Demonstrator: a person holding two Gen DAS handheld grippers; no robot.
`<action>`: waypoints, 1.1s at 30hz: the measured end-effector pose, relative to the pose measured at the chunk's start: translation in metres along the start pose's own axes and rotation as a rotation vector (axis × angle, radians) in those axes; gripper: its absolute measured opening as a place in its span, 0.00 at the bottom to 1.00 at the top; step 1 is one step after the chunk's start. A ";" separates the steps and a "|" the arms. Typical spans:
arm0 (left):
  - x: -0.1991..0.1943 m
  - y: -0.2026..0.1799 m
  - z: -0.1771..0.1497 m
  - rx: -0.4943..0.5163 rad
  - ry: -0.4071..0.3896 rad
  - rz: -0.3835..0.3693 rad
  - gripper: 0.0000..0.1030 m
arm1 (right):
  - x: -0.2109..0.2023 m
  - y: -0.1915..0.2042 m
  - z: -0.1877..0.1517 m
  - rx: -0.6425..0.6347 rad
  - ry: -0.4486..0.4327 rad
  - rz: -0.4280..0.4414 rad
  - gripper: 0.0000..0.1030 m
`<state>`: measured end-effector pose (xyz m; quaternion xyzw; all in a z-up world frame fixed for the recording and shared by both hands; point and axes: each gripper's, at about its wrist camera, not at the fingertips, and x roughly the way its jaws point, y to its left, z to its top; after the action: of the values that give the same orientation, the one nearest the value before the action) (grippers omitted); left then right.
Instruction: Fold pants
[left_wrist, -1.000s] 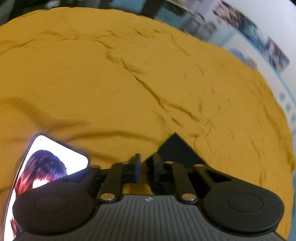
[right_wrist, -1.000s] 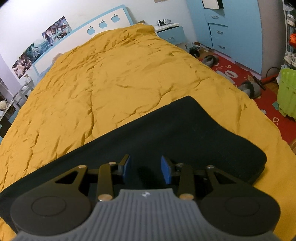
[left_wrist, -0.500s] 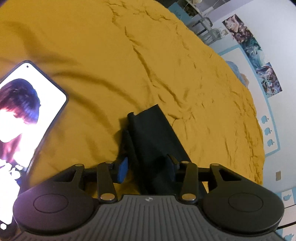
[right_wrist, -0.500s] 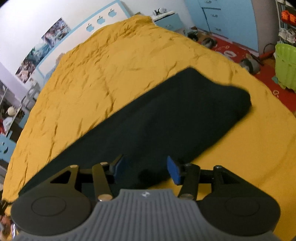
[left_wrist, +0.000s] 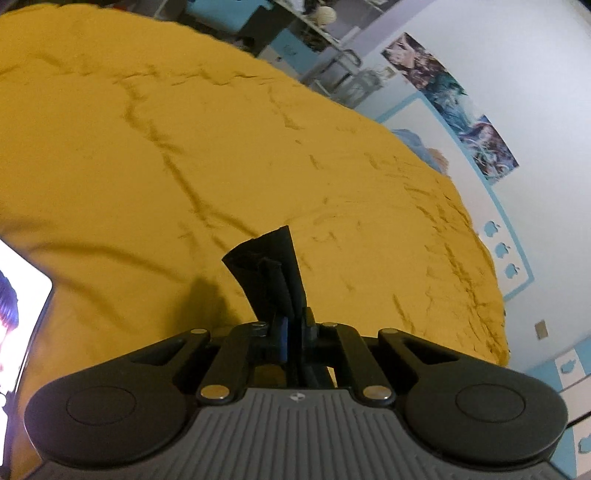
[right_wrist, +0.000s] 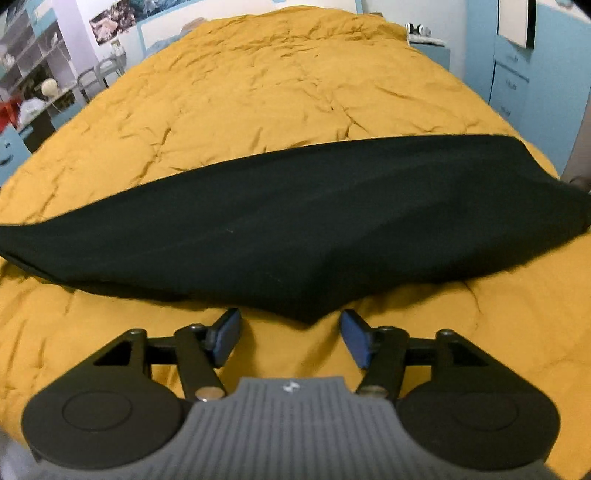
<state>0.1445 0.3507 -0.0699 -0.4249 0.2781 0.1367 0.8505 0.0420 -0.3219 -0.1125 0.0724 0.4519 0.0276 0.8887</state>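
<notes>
At lower centre of the left view, left gripper (left_wrist: 293, 328) just closed, now pinching pants (left_wrist: 269, 273) end; right gripper (right_wrist: 290, 339) just spread, empty, below pants edge. Ready to fold.

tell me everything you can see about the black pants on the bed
The black pants look like soft matte knit, already folded into a long narrow band lying across the yellow bedspread. One bunched end stands up, pinched in the left gripper, whose jaws have just closed on it. The right gripper sits open just short of the near edge, not touching.
</notes>
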 end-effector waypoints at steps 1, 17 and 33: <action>0.001 -0.003 0.002 0.009 0.004 -0.002 0.05 | 0.004 0.005 0.000 -0.008 -0.006 -0.027 0.51; 0.016 0.009 -0.002 0.058 0.077 0.130 0.05 | -0.044 -0.025 0.015 0.025 0.120 0.060 0.00; -0.057 -0.122 -0.046 0.437 -0.098 -0.064 0.05 | -0.079 -0.061 0.051 0.010 -0.057 0.075 0.31</action>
<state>0.1392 0.2409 0.0209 -0.2321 0.2460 0.0668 0.9387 0.0352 -0.3960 -0.0291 0.0946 0.4233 0.0568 0.8992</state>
